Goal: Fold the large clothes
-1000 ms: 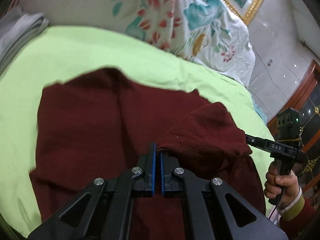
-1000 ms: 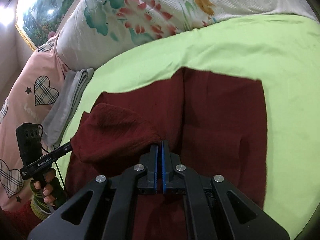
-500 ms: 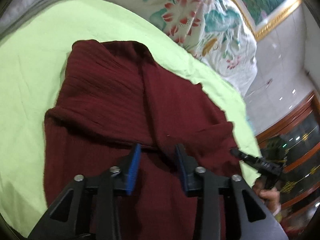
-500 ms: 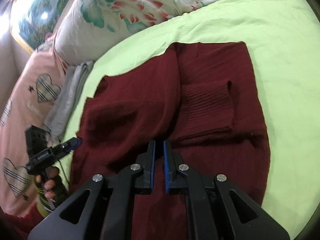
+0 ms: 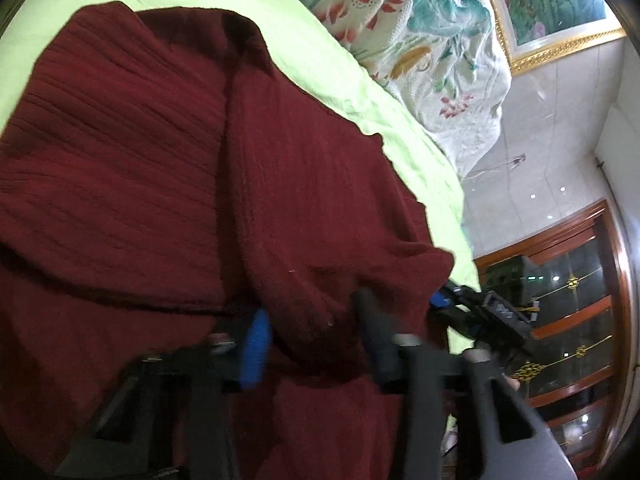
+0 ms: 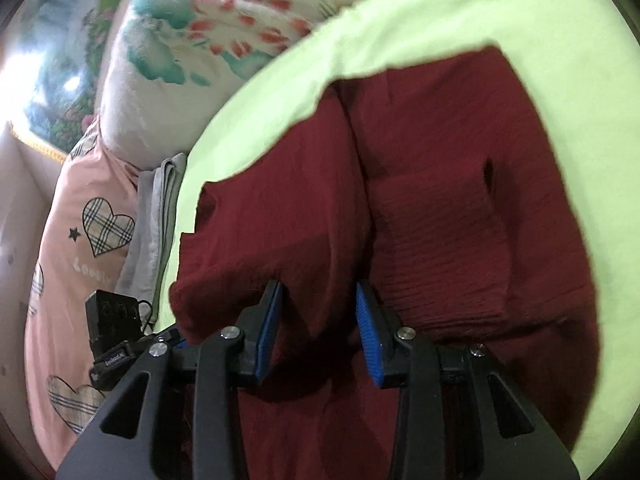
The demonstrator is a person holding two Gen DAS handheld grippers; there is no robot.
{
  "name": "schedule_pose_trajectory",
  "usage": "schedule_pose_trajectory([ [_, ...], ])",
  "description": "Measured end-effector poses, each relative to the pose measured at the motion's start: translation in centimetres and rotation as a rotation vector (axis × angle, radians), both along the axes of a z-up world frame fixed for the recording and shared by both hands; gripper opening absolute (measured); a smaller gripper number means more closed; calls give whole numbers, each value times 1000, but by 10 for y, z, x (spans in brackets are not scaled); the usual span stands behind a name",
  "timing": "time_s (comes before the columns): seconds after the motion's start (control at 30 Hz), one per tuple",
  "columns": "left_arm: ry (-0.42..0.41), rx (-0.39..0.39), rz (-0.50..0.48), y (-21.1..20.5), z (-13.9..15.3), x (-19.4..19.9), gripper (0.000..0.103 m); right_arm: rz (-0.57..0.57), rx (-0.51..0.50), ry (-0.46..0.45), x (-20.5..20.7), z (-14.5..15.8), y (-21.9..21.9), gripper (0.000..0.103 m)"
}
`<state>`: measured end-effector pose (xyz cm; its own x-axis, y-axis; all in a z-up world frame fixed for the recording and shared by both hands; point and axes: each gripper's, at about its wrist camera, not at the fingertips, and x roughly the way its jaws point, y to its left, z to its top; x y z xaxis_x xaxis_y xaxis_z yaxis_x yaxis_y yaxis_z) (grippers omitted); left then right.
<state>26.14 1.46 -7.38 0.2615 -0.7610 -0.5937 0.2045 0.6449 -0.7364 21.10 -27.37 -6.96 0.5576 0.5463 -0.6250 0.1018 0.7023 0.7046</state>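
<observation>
A dark red knitted sweater (image 5: 140,168) lies on the light green bed sheet (image 5: 352,92), its lower part folded over so a doubled edge runs across the middle. My left gripper (image 5: 312,344) is open, low over the folded edge, with cloth bulging between the blue-padded fingers. My right gripper (image 6: 318,324) is open too, close above the sweater (image 6: 440,208) at its fold, near a ribbed cuff. Each gripper shows in the other's view: the right one (image 5: 480,308) at the sweater's right corner, the left one (image 6: 120,344) at its left corner.
A floral quilt (image 5: 432,28) is piled at the bed's head under a gold-framed picture (image 5: 560,8). A pink heart-print pillow (image 6: 80,248) and a folded grey cloth (image 6: 156,216) lie at the left. A wooden cabinet (image 5: 568,320) stands right of the bed.
Both grippers carried the sweater's edge forward over the body, lowered it and opened, the left first and then the right. The fold now lies flat and both cameras sit closer to the cloth.
</observation>
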Motion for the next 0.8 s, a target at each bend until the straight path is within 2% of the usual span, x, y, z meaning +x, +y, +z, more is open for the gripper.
schedule_pose_trajectory([
  [0.03,1,-12,-1,0,0,1,12,-10,24,0,0,-3,-2,30],
  [0.07,-3,-19,2,1,0,2,12,-18,55,-3,0,-4,-4,27],
  [0.2,16,-53,6,7,-1,6,12,-45,199,-26,0,-6,-14,29],
  [0.37,37,-85,26,15,-6,10,11,-83,214,2,3,-12,-23,29],
  [0.43,22,-91,24,20,-6,9,5,-79,192,10,5,-12,-21,22],
  [0.5,-10,-75,21,18,0,11,5,-79,180,13,9,-10,-20,5],
  [0.6,-84,-47,43,21,21,15,4,-78,182,-47,15,5,-23,4],
  [0.7,-188,-75,83,35,51,19,3,-78,253,-230,9,36,-31,4],
  [0.73,-226,-71,93,40,58,17,3,-73,247,-275,5,44,-32,4],
  [0.8,-264,-55,91,45,57,13,3,-54,177,-262,3,42,-28,4],
])
